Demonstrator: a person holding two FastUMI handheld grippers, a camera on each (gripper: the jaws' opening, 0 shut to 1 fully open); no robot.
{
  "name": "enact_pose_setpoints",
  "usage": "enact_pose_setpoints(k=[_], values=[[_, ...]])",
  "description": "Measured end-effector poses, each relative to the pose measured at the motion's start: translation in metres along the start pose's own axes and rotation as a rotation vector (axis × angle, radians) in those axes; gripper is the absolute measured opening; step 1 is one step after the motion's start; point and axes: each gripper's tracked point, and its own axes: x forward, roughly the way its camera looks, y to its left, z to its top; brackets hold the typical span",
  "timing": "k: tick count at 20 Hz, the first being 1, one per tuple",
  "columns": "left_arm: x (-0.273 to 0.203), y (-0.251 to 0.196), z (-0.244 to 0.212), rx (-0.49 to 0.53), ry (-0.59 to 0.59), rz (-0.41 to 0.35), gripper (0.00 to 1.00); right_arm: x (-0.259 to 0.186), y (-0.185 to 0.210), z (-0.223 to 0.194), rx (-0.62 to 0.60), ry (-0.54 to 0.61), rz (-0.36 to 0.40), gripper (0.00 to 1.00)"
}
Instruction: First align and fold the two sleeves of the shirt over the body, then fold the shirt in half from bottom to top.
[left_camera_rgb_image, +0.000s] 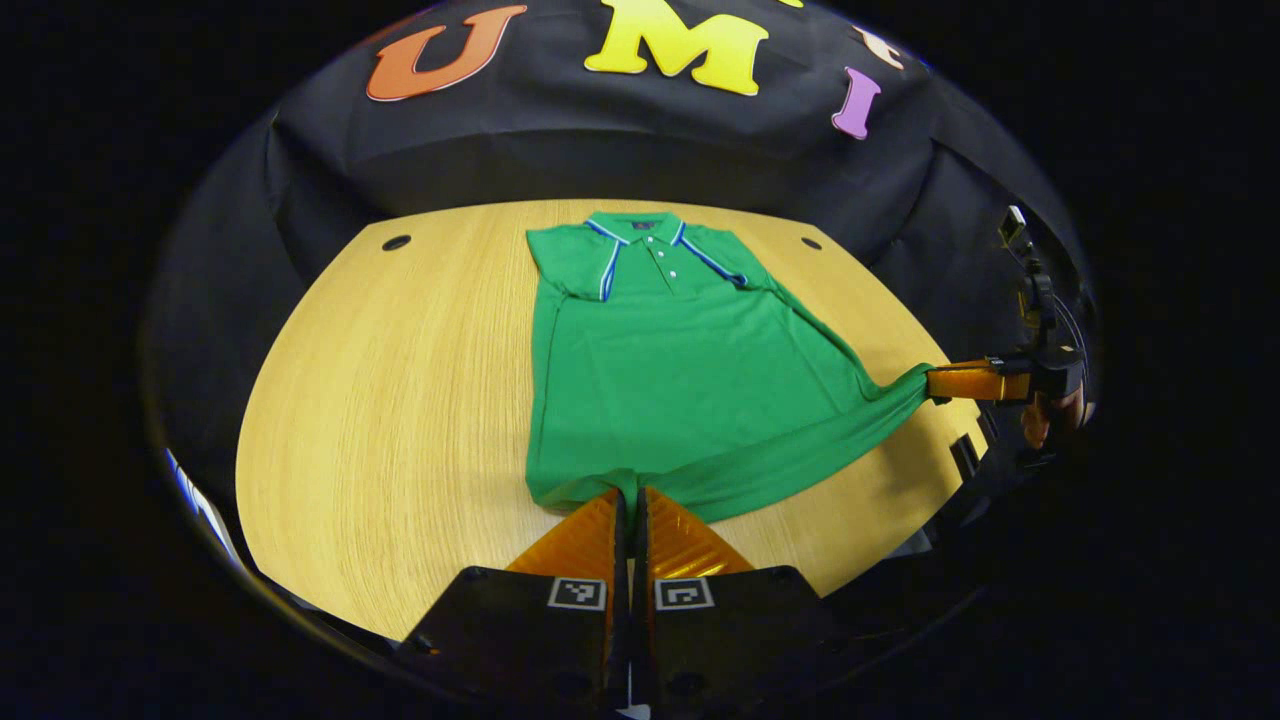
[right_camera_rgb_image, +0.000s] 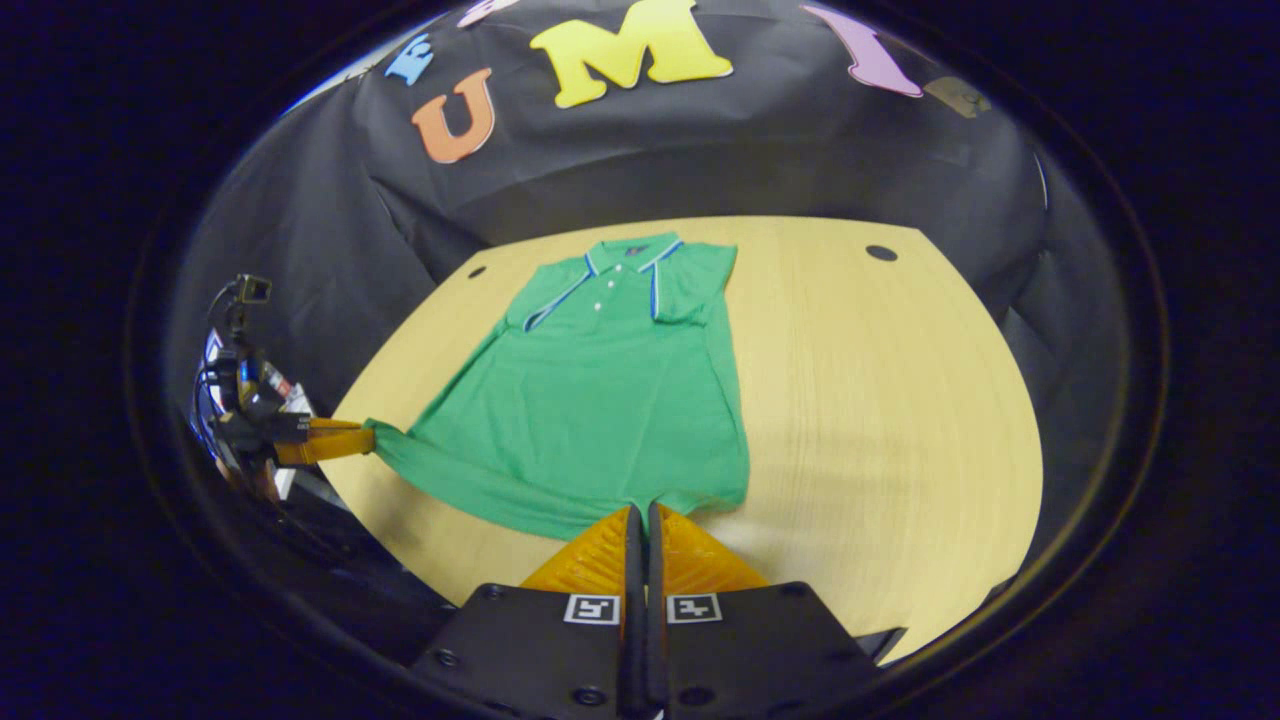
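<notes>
- Green polo shirt (left_camera_rgb_image: 680, 380) flat on pale wooden table (left_camera_rgb_image: 400, 420), collar at far side, both sleeves folded in over chest.
- Left gripper (left_camera_rgb_image: 630, 500) at bottom centre, fingers pressed together on near hem corner.
- Right gripper (left_camera_rgb_image: 935, 383) at far right, clamped on other hem corner; fabric pulled taut toward table edge.
- Hand (left_camera_rgb_image: 1045, 415) partly seen behind right gripper.
- Two dark round holes (left_camera_rgb_image: 396, 242) near table's far corners.
</notes>
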Motion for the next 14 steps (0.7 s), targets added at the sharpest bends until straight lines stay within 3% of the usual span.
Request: enact_pose_setpoints(k=[8,9,14], values=[[0.02,0.025,0.141,0.02,-0.214,0.034,0.04,0.019,-0.001,0.142,0.014,-0.191,0.026,0.05],[0.025,0.027,0.157,0.014,-0.234,0.036,0.04,0.025,-0.002,0.157,0.013,-0.206,0.028,0.0],[0.064,0.047,0.226,-0.054,-0.311,0.042,0.04,0.066,-0.012,0.221,-0.006,-0.247,0.027,0.05]])
